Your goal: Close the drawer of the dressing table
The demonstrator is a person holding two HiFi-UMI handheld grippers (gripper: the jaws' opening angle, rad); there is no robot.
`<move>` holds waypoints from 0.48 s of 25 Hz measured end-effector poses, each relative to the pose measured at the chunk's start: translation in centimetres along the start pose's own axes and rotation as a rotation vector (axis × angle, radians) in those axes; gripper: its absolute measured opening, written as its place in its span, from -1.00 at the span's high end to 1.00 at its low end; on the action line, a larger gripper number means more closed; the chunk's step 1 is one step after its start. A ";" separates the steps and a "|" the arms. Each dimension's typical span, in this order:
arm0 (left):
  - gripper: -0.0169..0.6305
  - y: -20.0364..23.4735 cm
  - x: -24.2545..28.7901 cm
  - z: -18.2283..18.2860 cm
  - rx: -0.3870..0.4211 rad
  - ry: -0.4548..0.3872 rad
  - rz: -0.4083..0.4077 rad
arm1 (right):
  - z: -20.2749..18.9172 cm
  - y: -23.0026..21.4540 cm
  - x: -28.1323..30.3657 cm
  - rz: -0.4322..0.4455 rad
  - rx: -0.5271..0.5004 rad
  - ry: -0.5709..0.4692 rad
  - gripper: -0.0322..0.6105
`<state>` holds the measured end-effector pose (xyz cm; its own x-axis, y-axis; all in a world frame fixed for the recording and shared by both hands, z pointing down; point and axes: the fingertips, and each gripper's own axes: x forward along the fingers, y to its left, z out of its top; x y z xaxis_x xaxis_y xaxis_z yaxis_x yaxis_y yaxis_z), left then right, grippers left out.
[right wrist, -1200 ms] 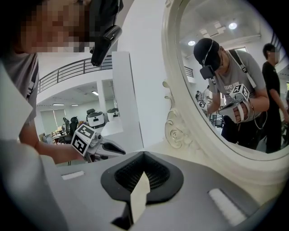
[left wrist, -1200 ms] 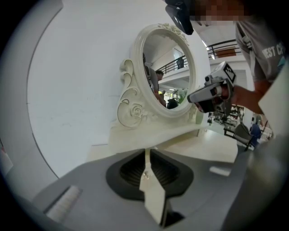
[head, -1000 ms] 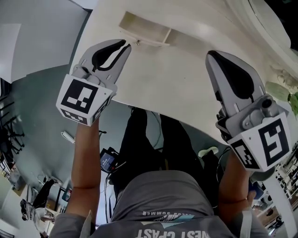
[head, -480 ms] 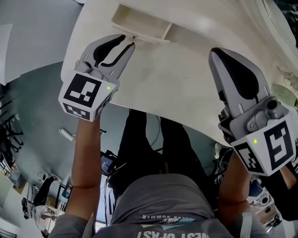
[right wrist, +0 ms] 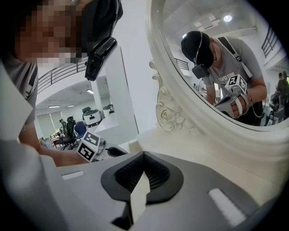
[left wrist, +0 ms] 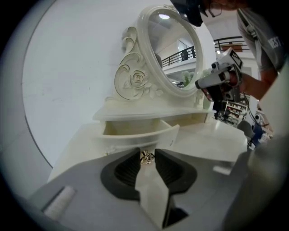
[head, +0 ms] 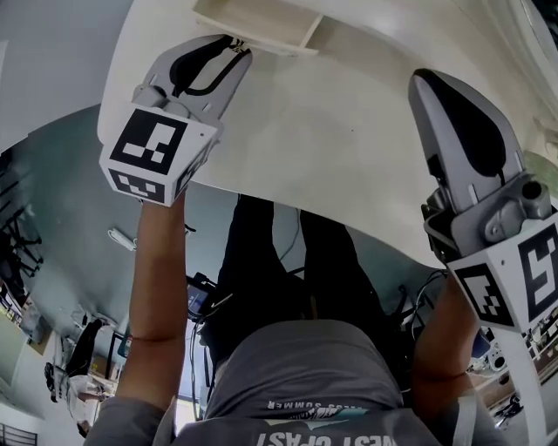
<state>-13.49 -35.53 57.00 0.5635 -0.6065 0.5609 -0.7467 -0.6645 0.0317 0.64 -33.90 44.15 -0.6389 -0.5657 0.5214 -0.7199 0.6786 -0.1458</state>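
Item 1. Drawer [head: 261, 26]: cream, pulled out and still open, at 12 o'clock in the head view, set in the low shelf at the back of the bench [head: 349, 148].

Item 2. Knob [left wrist: 146, 157]: small, gold, on the drawer front.

Item 3. Left gripper [head: 231, 48]: at 11 o'clock in the head view. Its jaws have just been opening and stand apart, with the knob between the tips and not pressed.

Item 4. Right gripper [head: 429, 83]: at 3 o'clock, above the bench, well apart from the drawer. Jaws together, nothing between them.

Item 5. Mirror [left wrist: 174, 49]: oval, in an ornate carved frame, at 12 o'clock behind the drawer in the left gripper view.
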 end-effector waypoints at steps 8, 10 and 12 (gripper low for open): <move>0.64 0.6 0.1 0.9 0.016 -0.008 0.009 | -0.3 -0.1 -0.2 -0.006 0.014 0.010 0.89; 0.64 0.9 0.3 1.2 0.029 -0.004 0.010 | -0.2 0.0 -0.2 -0.006 0.016 0.007 0.89; 0.64 0.9 0.5 1.3 0.039 -0.001 0.008 | -0.3 0.0 -0.2 -0.008 0.017 0.004 0.89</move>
<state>-13.45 -37.04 56.30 0.5578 -0.6124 0.5602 -0.7369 -0.6760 -0.0052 0.88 -33.64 44.27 -0.6321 -0.5695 0.5255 -0.7296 0.6659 -0.1559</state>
